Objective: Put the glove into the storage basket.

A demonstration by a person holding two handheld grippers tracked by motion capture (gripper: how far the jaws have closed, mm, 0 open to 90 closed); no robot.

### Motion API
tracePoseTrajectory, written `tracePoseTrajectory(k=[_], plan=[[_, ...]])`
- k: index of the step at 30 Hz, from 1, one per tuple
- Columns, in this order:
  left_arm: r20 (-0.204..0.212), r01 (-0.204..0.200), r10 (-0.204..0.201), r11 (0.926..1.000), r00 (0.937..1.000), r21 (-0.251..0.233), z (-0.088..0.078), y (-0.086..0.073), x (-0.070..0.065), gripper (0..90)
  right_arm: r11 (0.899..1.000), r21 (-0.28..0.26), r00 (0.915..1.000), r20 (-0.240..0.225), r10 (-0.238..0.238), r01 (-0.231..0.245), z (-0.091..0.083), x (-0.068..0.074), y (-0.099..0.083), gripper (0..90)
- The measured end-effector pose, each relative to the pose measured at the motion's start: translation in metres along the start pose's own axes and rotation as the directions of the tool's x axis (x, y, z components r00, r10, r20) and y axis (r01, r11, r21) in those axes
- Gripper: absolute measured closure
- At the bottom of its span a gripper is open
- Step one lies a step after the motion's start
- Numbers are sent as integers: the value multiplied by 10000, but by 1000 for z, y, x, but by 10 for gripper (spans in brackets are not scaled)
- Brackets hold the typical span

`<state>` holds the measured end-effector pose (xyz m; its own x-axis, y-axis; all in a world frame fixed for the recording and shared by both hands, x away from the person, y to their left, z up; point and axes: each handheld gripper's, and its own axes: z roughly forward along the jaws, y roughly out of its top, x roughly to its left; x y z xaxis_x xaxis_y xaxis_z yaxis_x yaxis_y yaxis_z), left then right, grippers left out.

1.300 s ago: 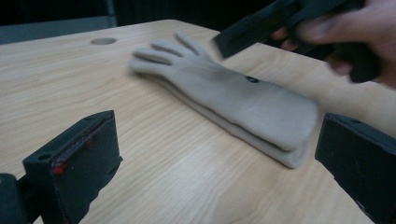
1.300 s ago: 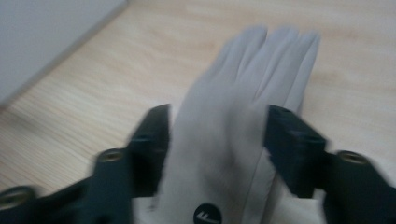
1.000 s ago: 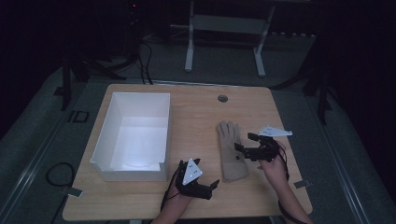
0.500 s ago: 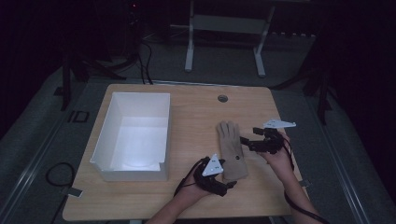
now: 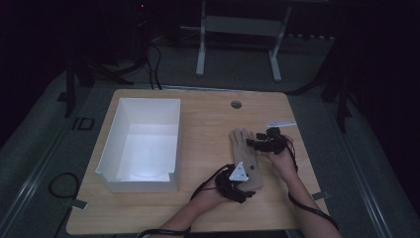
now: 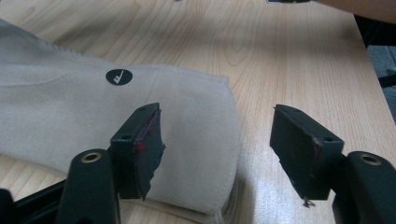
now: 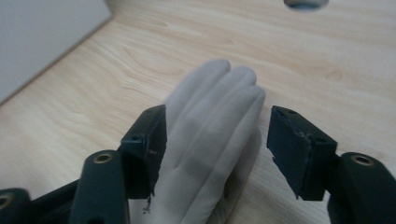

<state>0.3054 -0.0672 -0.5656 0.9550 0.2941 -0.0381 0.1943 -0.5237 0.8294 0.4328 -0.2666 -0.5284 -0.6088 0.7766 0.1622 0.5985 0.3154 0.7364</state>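
A beige glove [image 5: 246, 154] lies flat on the wooden table [image 5: 208, 129], fingers pointing to the far side. My left gripper [image 5: 246, 191] sits at the glove's cuff. In the left gripper view the gripper [image 6: 217, 116] is open: one jaw stands over the cuff [image 6: 70, 107], the other over bare wood, and the jaws have just been closing. My right gripper [image 5: 250, 143] reaches in from the right at the fingers. In the right gripper view the gripper [image 7: 218, 114] is open, with the glove's fingers [image 7: 210, 154] between the jaws and untouched; these jaws have also been closing.
A white open box [image 5: 141, 181] stands on the left half of the table. A round grommet [image 5: 236, 104] sits near the far edge. Dark floor, cables and a metal stand [image 5: 237, 44] lie beyond the table.
My left gripper has slid right to the glove's cuff. My right gripper has moved away from me and left onto the glove's fingers. The glove has not moved.
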Motion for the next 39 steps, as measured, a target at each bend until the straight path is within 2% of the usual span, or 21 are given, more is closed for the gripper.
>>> tracePoseTrajectory(k=[4,7,10,11,14,15,16,17,22,25,26,28,31,32,33,34,35,36,37,38,39], plan=[[65,50,-51,9999,10000,156,0,-2,3,366,9976,690,9994,318,-105,83,19,0,-3,269],[124,31,-34,9997,9999,262,0,-4,3,366,9950,961,9994,248,243,-266,28,-3,-6,213],[120,-34,30,9994,9999,349,0,-5,3,366,9930,1125,9993,-45,381,-374,32,-5,-6,220],[86,-89,85,9991,9999,407,0,-5,3,366,9937,1084,9994,-126,309,-293,33,-6,-7,241],[94,-187,183,9986,9998,502,-1,-6,3,370,9925,1185,9968,-699,384,-299,33,-5,-6,441],[94,-187,183,9986,9998,502,-1,-6,3,374,9925,1185,9968,-699,384,-299,33,-5,-6,441],[104,-259,254,9983,9996,525,-2,-6,3,375,9929,1190,9956,-939,60,52,32,1,-6,554],[67,-305,302,9980,9995,554,-2,-6,2,375,9928,1192,9959,-906,-15,124,32,3,-6,579],[-135,-717,730,9945,9972,763,-3,-9,-3,375,9894,1299,9975,-379,-599,644,31,13,-3,611],[-308,-928,956,9923,9949,819,-3,-9,-5,401,9891,1342,9979,-275,-580,612,31,15,-2,610],[-490,-1215,1263,9885,9908,905,-2,-9,-7,425,9885,1342,9974,-252,-669,696,31,15,-2,609],[-720,-1506,1595,9817,9846,1162,-1,-9,-8,479,9885,1366,9978,-260,-612,642,31,15,-1,609],[-903,-1515,1639,9798,9823,1304,0,-7,-7,558,9876,1418,9976,-230,-654,680,31,16,-1,609],[-903,-1515,1639,9798,9823,1304,0,-7,-7,628,9876,1418,9976,-230,-654,680,31,16,-1,609],[-1124,-1336,1487,9822,9825,1321,0,-6,-4,628,9874,1422,9975,-224,-664,689,31,16,-1,609],[-1207,-1181,1343,9841,9836,1326,0,-6,-2,724,9875,1417,9975,-212,-670,693,31,16,-1,611],[-1145,-804,951,9886,9889,1273,0,-4,2,775,9874,1399,9973,-195,-713,734,31,17,-1,617],[-979,-385,507,9917,9939,1225,-1,-4,6,787,9882,1329,9971,-138,-743,755,31,17,-1,625],[-891,-189,299,9924,9956,1216,-1,-3,8,796,9898,1249,9977,-104,-677,685,30,18,-2,631],[-891,-189,299,9924,9956,1216,-1,-3,8,801,9910,1197,9982,-124,-589,599,30,18,-2,636],[-772,235,-135,9913,9969,1296,-2,0,12,805,9922,1154,9988,-166,-462,479,30,17,-2,641]])
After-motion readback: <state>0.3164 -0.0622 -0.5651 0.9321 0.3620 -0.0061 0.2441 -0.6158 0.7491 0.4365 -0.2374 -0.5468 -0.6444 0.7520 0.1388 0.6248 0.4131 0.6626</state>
